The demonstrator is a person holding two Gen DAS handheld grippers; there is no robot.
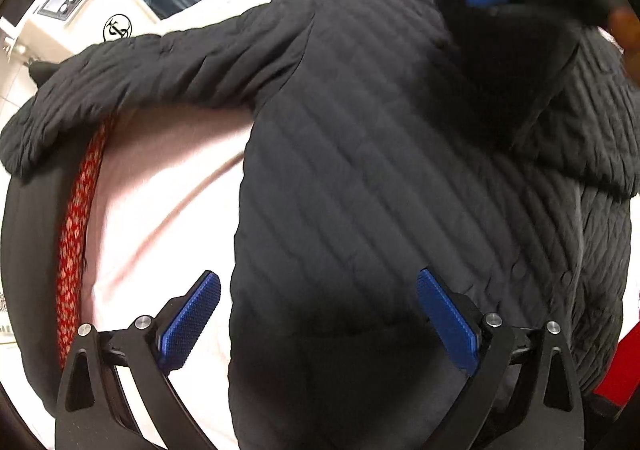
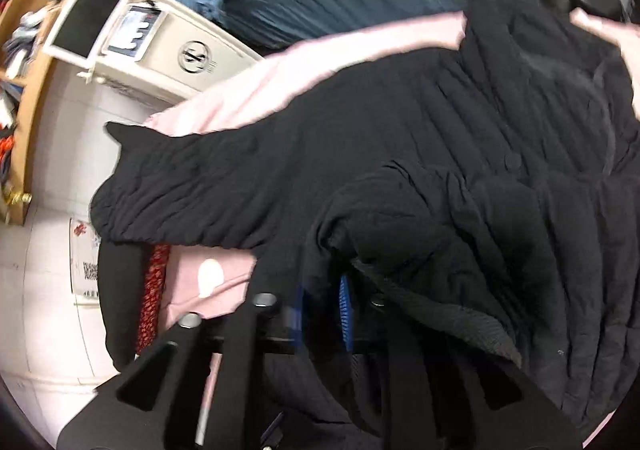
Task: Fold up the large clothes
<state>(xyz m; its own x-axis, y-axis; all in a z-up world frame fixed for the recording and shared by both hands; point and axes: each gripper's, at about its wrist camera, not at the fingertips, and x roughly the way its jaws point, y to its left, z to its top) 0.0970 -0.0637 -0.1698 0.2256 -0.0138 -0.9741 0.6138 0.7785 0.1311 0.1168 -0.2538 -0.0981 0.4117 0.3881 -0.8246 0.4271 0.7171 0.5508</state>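
On the pink sheet [image 1: 168, 185] lies the black quilted jacket [image 1: 380, 153], spread flat with one sleeve [image 1: 132, 81] stretched out to the side. The left claw [image 1: 318, 324] hangs over its hem, jaws wide, nothing between them. The right claw [image 2: 322, 310] is blurred — dark jacket cloth sits between its blue pads [image 2: 345, 310]; whether they press it I cannot tell.

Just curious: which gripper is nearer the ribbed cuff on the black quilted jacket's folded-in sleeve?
Right. The right gripper sits at the ribbed cuff, fabric bunched around its fingers; the left gripper hovers open over the black quilted jacket's body, farther off.
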